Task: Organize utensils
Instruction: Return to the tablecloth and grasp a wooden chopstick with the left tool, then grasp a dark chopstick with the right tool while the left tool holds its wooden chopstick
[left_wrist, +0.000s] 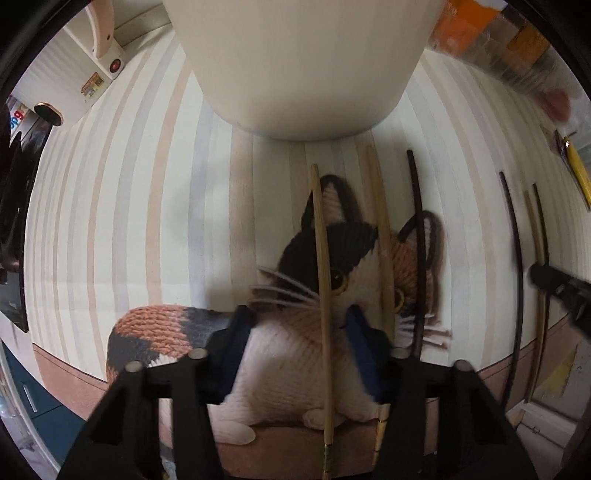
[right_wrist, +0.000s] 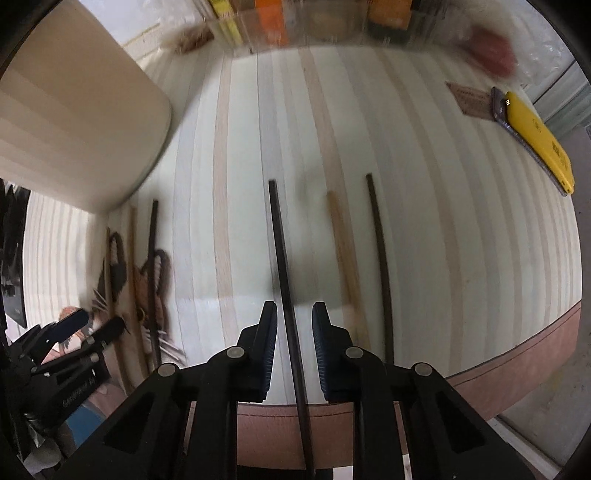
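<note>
Left hand-held gripper: jaws are seen set wide apart, straddling a pale wooden chopstick that lies between them, closer to the right jaw; whether either pad touches it cannot be told. Nothing is judged to be gripped.

Right hand-held gripper: jaws are held at a moderate opening, with a dark chopstick running up the gap between them. A clear gap is seen on each side, so it is not clamped. Whether the stick rests flat on the bench or is slightly raised cannot be told; the frame is blurred.

Just beyond the left gripper, a second pale chopstick and a dark one are laid roughly parallel across a knitted cat mat. To the right of the right gripper, a light wooden stick and another dark stick are lying on the striped cloth, near each other but apart.

Farther off, a large cream container is standing on the bench just past the tips of the sticks. Its inside is not shown. A yellow flat object is noted at the far right edge.

Progress: judged early. Six sticks are counted loose on the bench, none lifted; all remain to be gathered, presumably into the container.
</note>
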